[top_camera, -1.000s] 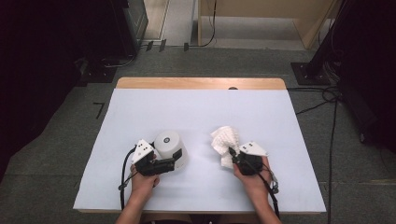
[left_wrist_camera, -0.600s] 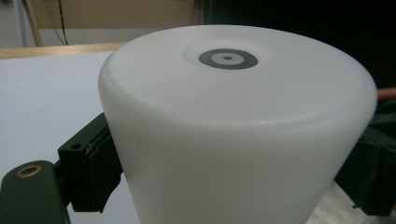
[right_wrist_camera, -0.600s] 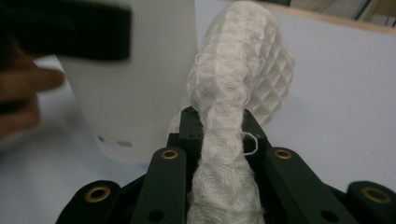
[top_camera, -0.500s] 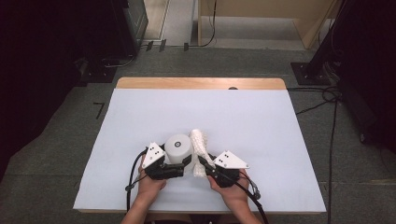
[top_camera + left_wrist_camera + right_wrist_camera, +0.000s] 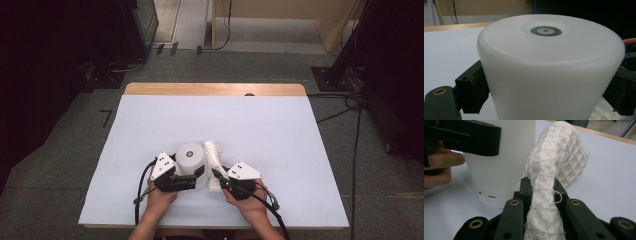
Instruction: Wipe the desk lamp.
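Right fingers point(image 5: 541, 195) are clamped on the white waffle-weave cloth point(image 5: 554, 157); it stands up out of them in a bunched roll. Left fingers point(image 5: 471, 90) are clamped on either side of the white cup-shaped container point(image 5: 549, 70), which sits upside down on the desk point(image 5: 280, 125), near its front edge.

From the high view I put the cloth point(image 5: 212, 152) just beside the container point(image 5: 191, 157), possibly touching its side; I can't tell for certain. I read this as a wipe job: both grasps are made, cloth is at the wall, the wiping itself is left.

Rest of the desk is bare, nothing blocks me. Only snag: the left gripper point(image 5: 175, 181) and right gripper point(image 5: 235, 182) sit close together, so I've little room to swing.
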Motion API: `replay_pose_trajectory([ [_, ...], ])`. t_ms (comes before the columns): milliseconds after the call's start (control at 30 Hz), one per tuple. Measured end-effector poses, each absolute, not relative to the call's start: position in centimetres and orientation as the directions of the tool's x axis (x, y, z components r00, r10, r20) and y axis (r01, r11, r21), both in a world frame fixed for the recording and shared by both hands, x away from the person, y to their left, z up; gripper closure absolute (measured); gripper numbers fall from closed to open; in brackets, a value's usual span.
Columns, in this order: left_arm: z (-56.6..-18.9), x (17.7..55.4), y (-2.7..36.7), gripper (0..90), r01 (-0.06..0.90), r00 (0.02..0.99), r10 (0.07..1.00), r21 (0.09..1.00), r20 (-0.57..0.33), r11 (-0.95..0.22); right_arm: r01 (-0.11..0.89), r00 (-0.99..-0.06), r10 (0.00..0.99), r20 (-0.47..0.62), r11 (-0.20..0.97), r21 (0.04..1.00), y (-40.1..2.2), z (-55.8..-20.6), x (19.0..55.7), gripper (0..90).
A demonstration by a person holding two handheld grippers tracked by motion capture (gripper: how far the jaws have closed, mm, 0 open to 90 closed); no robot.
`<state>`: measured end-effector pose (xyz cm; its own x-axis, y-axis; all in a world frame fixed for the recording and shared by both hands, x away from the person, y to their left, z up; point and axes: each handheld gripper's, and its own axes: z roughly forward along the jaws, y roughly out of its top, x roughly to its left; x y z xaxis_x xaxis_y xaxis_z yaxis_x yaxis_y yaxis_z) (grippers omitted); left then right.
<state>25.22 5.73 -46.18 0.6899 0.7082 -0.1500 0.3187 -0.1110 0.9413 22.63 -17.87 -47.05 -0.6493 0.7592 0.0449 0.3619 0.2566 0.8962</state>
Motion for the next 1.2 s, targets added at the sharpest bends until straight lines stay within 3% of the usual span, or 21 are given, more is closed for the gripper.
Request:
replay_pose_trajectory([
  [200,-47.1,25.4,5.5,8.7,0.229,0.708,0.704,0.959,-0.046,-0.167,0.366,-0.560,0.827,0.047,0.197,0.910,-20.3,-46.2,23.3,76.2],
  [333,-47.8,25.7,5.4,8.6,0.221,0.689,0.725,0.950,0.010,-0.223,0.386,-0.496,0.865,0.078,0.139,0.912,-22.5,-46.0,23.7,76.1],
  [533,-47.9,25.6,5.6,8.1,0.225,0.683,0.731,0.952,-0.001,-0.209,0.399,-0.467,0.879,0.098,0.110,0.910,-23.7,-46.2,24.0,75.9],
  [633,-47.7,25.2,5.5,0.0,0.274,0.620,0.783,0.948,-0.046,-0.161,0.403,-0.465,0.880,0.101,0.109,0.909,-23.8,-46.3,24.1,75.8],
  [967,-47.9,24.4,3.2,0.1,0.321,0.501,0.865,0.937,-0.042,-0.140,0.422,-0.483,0.871,0.095,0.137,0.896,-22.7,-47.1,24.1,75.6],
  [1033,-48.1,24.2,3.1,6.8,0.309,0.485,0.874,0.939,-0.020,-0.150,0.423,-0.489,0.868,0.087,0.149,0.894,-22.4,-47.2,24.0,75.7],
  [1200,-47.7,24.5,4.0,8.6,0.323,0.517,0.854,0.936,-0.053,-0.138,0.408,-0.497,0.866,0.053,0.179,0.895,-21.7,-47.2,23.7,75.7],
])
